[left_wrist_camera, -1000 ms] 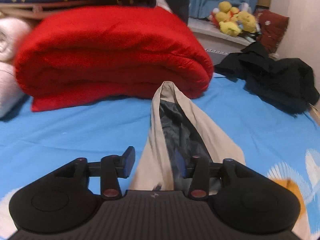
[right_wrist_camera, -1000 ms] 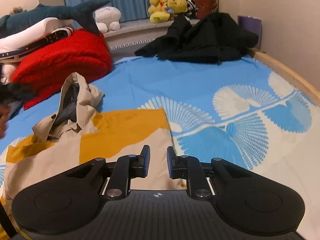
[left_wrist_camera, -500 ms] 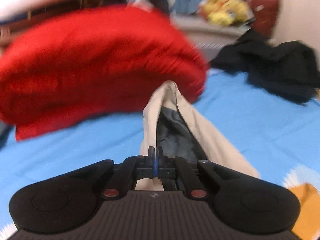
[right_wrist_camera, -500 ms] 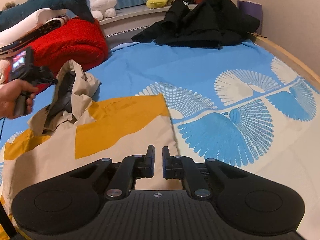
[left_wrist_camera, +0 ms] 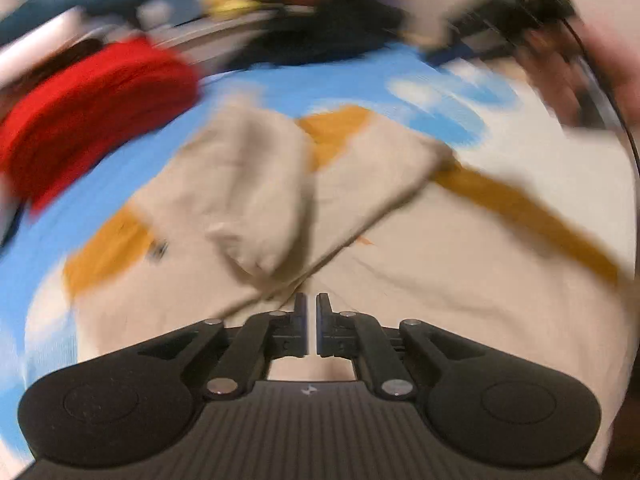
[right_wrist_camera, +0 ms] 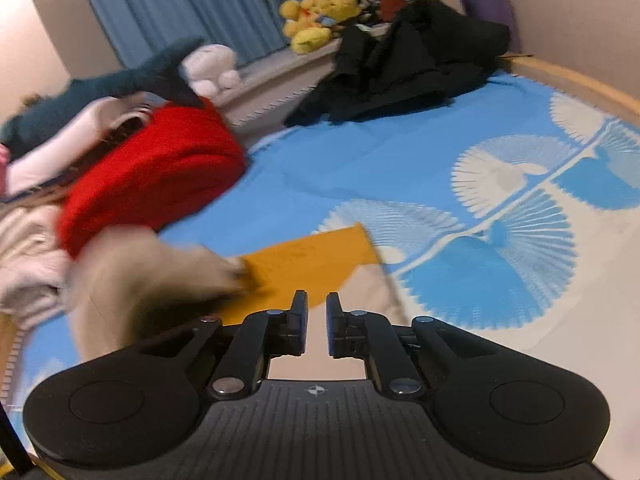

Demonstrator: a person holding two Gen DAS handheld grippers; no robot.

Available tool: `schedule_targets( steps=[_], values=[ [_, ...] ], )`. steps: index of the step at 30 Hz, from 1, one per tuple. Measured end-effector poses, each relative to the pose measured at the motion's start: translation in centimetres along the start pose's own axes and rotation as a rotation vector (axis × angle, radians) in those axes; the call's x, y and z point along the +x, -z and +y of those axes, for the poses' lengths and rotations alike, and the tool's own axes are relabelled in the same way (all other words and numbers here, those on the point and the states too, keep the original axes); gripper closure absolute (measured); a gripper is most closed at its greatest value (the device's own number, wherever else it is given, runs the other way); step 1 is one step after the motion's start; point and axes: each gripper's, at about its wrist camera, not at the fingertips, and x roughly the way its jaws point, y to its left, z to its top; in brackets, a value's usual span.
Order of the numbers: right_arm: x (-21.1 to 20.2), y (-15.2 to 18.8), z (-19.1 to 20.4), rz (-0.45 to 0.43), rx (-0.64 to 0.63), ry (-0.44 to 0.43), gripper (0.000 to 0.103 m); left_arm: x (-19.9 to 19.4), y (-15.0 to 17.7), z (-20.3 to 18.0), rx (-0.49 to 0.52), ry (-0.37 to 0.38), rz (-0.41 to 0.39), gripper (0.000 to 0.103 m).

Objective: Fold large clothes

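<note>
A beige and mustard-yellow hooded jacket (left_wrist_camera: 400, 264) lies spread on the blue patterned bed sheet (right_wrist_camera: 400, 160). Its hood (left_wrist_camera: 256, 184) is flipped down onto the jacket's body. My left gripper (left_wrist_camera: 311, 302) hovers over the jacket, its jaws a narrow slit apart with nothing between them. The left wrist view is blurred by motion. My right gripper (right_wrist_camera: 316, 300) is above the jacket's edge (right_wrist_camera: 304, 264), jaws slightly apart and empty. The hood shows as a blurred beige shape (right_wrist_camera: 152, 272) in the right wrist view.
A folded red blanket (right_wrist_camera: 152, 184) lies at the left with white bedding (right_wrist_camera: 28, 264) beside it. A black garment (right_wrist_camera: 404, 68) is heaped at the far end of the bed. Plush toys (right_wrist_camera: 316, 16) sit on the sill by blue curtains. A wooden bed rim (right_wrist_camera: 580, 84) runs on the right.
My left gripper, shut on the hood half a second ago, has swung back over the jacket and let the hood drop onto it. My right gripper shifted a little and opened slightly.
</note>
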Motion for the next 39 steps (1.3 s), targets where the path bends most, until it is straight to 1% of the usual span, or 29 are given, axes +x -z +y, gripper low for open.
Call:
schedule_targets(
  steps=[1,3,5,6,7,9,11,13,15,17,18,19,20,21,23,24,25,26,28,30,31,32,33,34,35,36,37,38,39],
  values=[
    [0.1,0.2,0.5,0.004,0.004,-0.035,0.081,-0.5,0.0,1.1,-0.101,-0.027,-0.026,0.091],
    [0.7,0.7,1.2,0.027,0.010,-0.087,0.072,-0.9,0.0,3.8,-0.319,-0.111,-0.096,0.090],
    [2.0,1.5,2.0,0.085,0.027,-0.135,0.065,0.1,0.0,6.2,-0.488,-0.127,-0.123,0.090],
    [2.7,2.0,2.5,0.116,0.039,-0.155,0.065,1.0,-0.2,7.1,-0.535,-0.124,-0.118,0.090],
    [3.6,2.5,3.0,0.146,0.051,-0.171,0.065,1.9,-0.4,8.0,-0.576,-0.120,-0.103,0.090],
    [5.2,3.7,3.9,0.199,0.079,-0.195,0.064,3.2,-0.5,9.3,-0.618,-0.107,-0.092,0.090],
    [6.7,4.7,4.8,0.242,0.113,-0.221,0.064,4.5,-0.5,10.5,-0.682,-0.080,-0.079,0.090],
    [8.1,6.0,6.1,0.282,0.135,-0.245,0.064,5.3,0.3,11.0,-0.730,-0.060,-0.069,0.090],
    [9.3,6.8,7.4,0.315,0.143,-0.274,0.064,6.1,0.6,11.5,-0.762,-0.043,-0.032,0.090],
    [10.4,7.6,8.5,0.329,0.186,-0.322,0.063,6.6,0.6,11.7,-0.779,-0.015,-0.025,0.090],
    [10.7,7.8,8.9,0.329,0.204,-0.342,0.063,6.0,1.2,11.3,-0.778,-0.006,-0.028,0.090],
    [11.1,8.0,9.4,0.323,0.221,-0.360,0.063,5.6,1.5,10.9,-0.773,0.001,-0.035,0.086],
    [11.4,8.0,9.8,0.310,0.228,-0.364,0.062,5.5,1.5,10.6,-0.765,0.005,-0.041,0.079],
    [11.6,8.0,10.2,0.297,0.227,-0.361,0.062,5.5,1.4,10.4,-0.754,0.003,-0.043,0.076],
    [12.0,8.1,11.0,0.275,0.193,-0.327,0.064,5.6,1.4,10.2,-0.740,-0.013,-0.038,0.075],
    [12.1,8.1,11.4,0.261,0.167,-0.306,0.085,5.5,1.3,10.2,-0.741,-0.015,-0.037,0.075],
    [11.9,8.1,11.6,0.242,0.142,-0.312,0.100,5.5,1.3,10.2,-0.745,-0.017,-0.036,0.075],
    [11.5,7.9,11.6,0.213,0.133,-0.329,0.103,5.5,1.3,10.4,-0.752,-0.018,-0.037,0.075],
    [9.0,6.6,11.7,0.104,0.112,-0.420,0.103,5.5,1.4,10.6,-0.763,-0.020,-0.045,0.075],
    [5.6,4.8,11.2,-0.030,0.079,-0.570,0.103,5.3,1.4,10.7,-0.760,-0.025,-0.050,0.075],
    [4.1,4.1,10.7,-0.079,0.071,-0.657,0.103,5.2,1.4,10.9,-0.758,-0.027,-0.053,0.075],
    [3.1,3.6,10.3,-0.077,0.059,-0.719,0.103,5.2,1.5,10.9,-0.756,-0.030,-0.058,0.075],
    [2.8,3.4,10.2,-0.047,0.033,-0.713,0.103,5.2,1.5,11.0,-0.757,-0.033,-0.059,0.075],
    [3.0,3.7,10.0,0.020,-0.024,-0.624,0.103,5.2,1.5,11.1,-0.759,-0.036,-0.057,0.075],
    [3.9,4.2,9.8,0.103,-0.082,-0.503,0.103,5.3,1.7,11.2,-0.764,-0.042,-0.052,0.075],
    [5.4,5.2,9.3,0.205,-0.141,-0.352,0.103,5.5,1.8,11.3,-0.769,-0.046,-0.047,0.073],
    [7.7,6.7,8.3,0.344,-0.199,-0.161,0.103,5.8,2.0,11.3,-0.774,-0.049,-0.040,0.072],
    [9.4,7.9,7.2,0.444,-0.222,-0.039,0.103,6.1,2.2,11.1,-0.775,-0.050,-0.027,0.072],
    [10.3,8.4,6.1,0.489,-0.202,0.018,0.100,6.4,2.2,11.1,-0.776,-0.050,-0.020,0.072]
  ],
)
